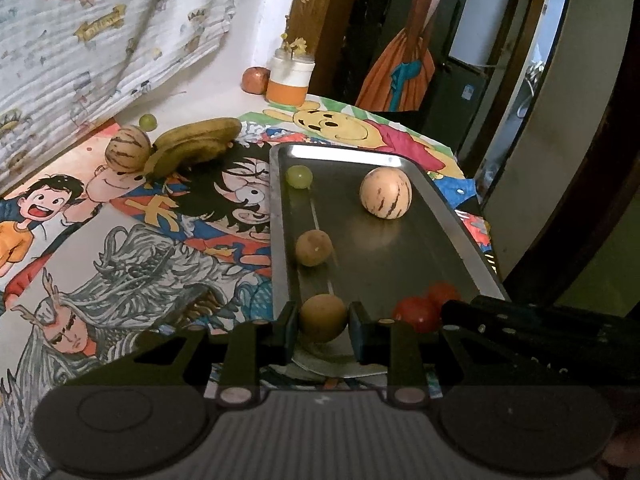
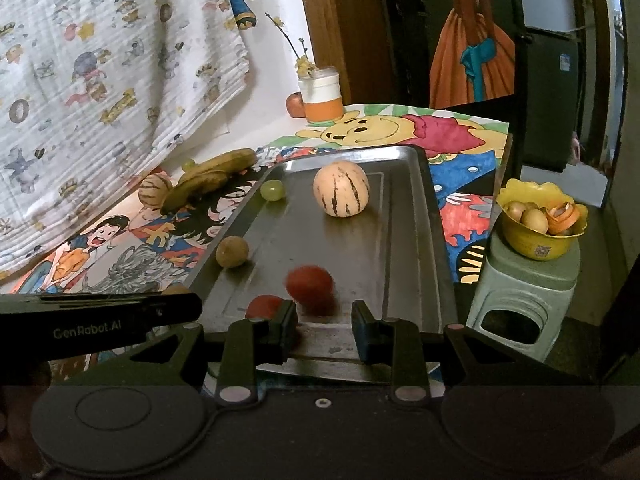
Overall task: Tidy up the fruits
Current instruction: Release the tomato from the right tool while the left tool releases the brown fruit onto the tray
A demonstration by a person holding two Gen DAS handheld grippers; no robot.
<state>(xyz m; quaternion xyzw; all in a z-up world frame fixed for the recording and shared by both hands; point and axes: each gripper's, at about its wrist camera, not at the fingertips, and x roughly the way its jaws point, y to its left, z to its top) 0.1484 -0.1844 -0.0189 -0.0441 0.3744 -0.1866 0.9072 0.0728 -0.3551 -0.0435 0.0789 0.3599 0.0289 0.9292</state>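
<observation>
A metal tray (image 1: pixel 420 256) (image 2: pixel 404 248) holds a green grape (image 1: pixel 299 176) (image 2: pixel 272 190), a striped pale melon (image 1: pixel 385 193) (image 2: pixel 341 188), a brown round fruit (image 1: pixel 314 247) (image 2: pixel 232 252) and two red tomatoes (image 1: pixel 416 312) (image 2: pixel 310 284). My left gripper (image 1: pixel 323 330) is open around a second brown round fruit (image 1: pixel 323 317) at the tray's near left corner; small gaps show on both sides. My right gripper (image 2: pixel 324 330) is open and empty over the tray's near edge, one tomato (image 2: pixel 264 306) beside its left finger. On the cloth lie another striped melon (image 1: pixel 127 148) (image 2: pixel 154 195), bananas (image 1: pixel 196 145) (image 2: pixel 212 178) and a grape (image 1: pixel 147 122).
A cartoon-print cloth (image 1: pixel 120 248) covers the table. A white and orange jar (image 1: pixel 289 80) (image 2: pixel 322 96) and a reddish fruit (image 1: pixel 255 79) stand at the back. A yellow bowl of fruit (image 2: pixel 540 220) sits on a green stool (image 2: pixel 528 288) to the right. A curtain (image 1: pixel 100 32) hangs on the left.
</observation>
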